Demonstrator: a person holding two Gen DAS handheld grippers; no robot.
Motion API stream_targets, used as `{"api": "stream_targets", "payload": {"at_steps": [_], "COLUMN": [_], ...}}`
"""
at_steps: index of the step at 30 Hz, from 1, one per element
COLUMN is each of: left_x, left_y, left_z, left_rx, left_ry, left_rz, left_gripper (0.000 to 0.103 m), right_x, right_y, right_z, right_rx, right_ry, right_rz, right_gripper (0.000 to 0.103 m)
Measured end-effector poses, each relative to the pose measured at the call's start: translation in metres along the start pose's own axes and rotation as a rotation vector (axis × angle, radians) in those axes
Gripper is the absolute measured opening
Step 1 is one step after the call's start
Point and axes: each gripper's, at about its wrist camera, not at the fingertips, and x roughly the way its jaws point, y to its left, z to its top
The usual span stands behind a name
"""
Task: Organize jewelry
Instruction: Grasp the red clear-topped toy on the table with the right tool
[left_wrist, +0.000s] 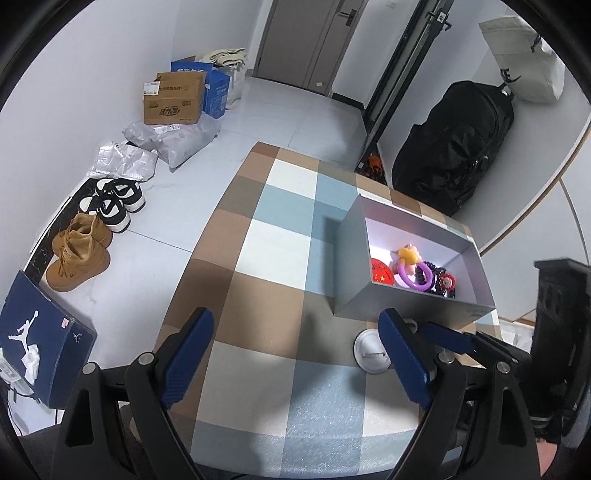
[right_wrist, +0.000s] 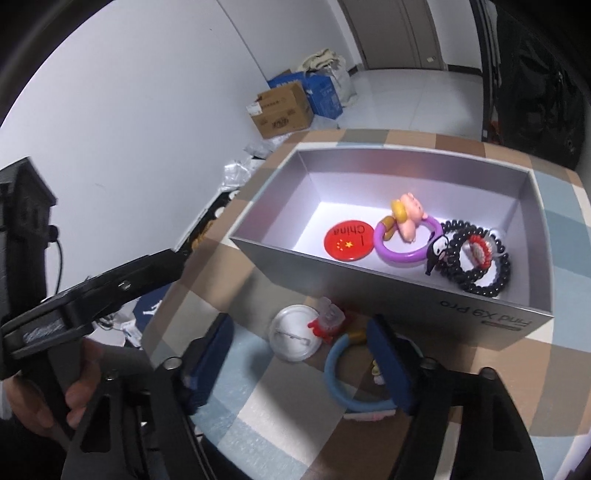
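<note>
Left to right, right wrist view. The left hand-held gripper (right_wrist: 177, 258) is seen at far left, held by a hand (right_wrist: 74, 391) clear of the items; in its own view the left jaws are spread wide over bare desk (left_wrist: 258, 258), nothing between them.

Next, a white badge (right_wrist: 293, 338) is lying face down on the desk, pin side up. A small clear-and-red charm (right_wrist: 328, 319) is touching its right edge. Just right of that, a blue ring (right_wrist: 347, 384) is lying flat, partly hidden behind the right finger (right_wrist: 388, 365). The right hand-held gripper (right_wrist: 299, 369) is held at a middling width above these three; the pads are not judged to be pressing on anything.

Behind and right, the open box (right_wrist: 406, 291) already holds a red badge (right_wrist: 347, 240), a purple ring (right_wrist: 406, 240) with a pink figure, and black coil bands (right_wrist: 476, 258).

Step judged: a pick from the loose items in front of the box, roughly half already sorted. Which item is targeted cannot be told. The next move calls for lowering and centring on one item only, as the charm and badge are touching.

Orientation: the box's long axis runs left-right across the view, opening up. The blue ring has no clear long axis; its gold joint is pointed toward the box.
</note>
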Motion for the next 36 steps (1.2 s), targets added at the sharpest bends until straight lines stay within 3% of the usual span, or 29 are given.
{"api": "stream_targets", "payload": {"at_steps": [6, 11, 14, 23, 29, 36], "left_x": [0.0, 0.001, 0.001, 0.005, 0.014, 0.029], "left_y": [0.002, 0.001, 0.0, -0.006, -0.01, -0.029], "left_z": [-0.001, -0.001, -0.002, -0.003, -0.005, -0.017], "left_rx": [0.024, 0.038, 0.042, 0.064, 0.063, 0.138], "left_ry": [0.01, 0.01, 0.011, 0.017, 0.065, 0.122], "left_rz": [0.011, 0.009, 0.006, 0.008, -0.008, -0.009], "left_gripper": [0.087, 0.087, 0.087, 0.087, 0.087, 0.087], "right_x": [0.011, 0.017, 0.016, 0.011, -0.004, -0.035], "right_y": [-0.001, -0.002, -0.002, 0.002, -0.001, -0.005], "right_z": [0.003, 0.005, 0.005, 0.007, 0.002, 0.002], "right_rx": [0.029, 0.036, 0.032, 0.017, 0.027, 0.054], "right_ry": [-0.002, 0.009, 0.011, -0.013, -0.033, -0.097], "right_rz": [-0.021, -0.042, -0.059, -0.044, -0.031, 0.008], "right_gripper": [0.052, 0.027, 0.017, 0.017, 0.017, 0.017]}}
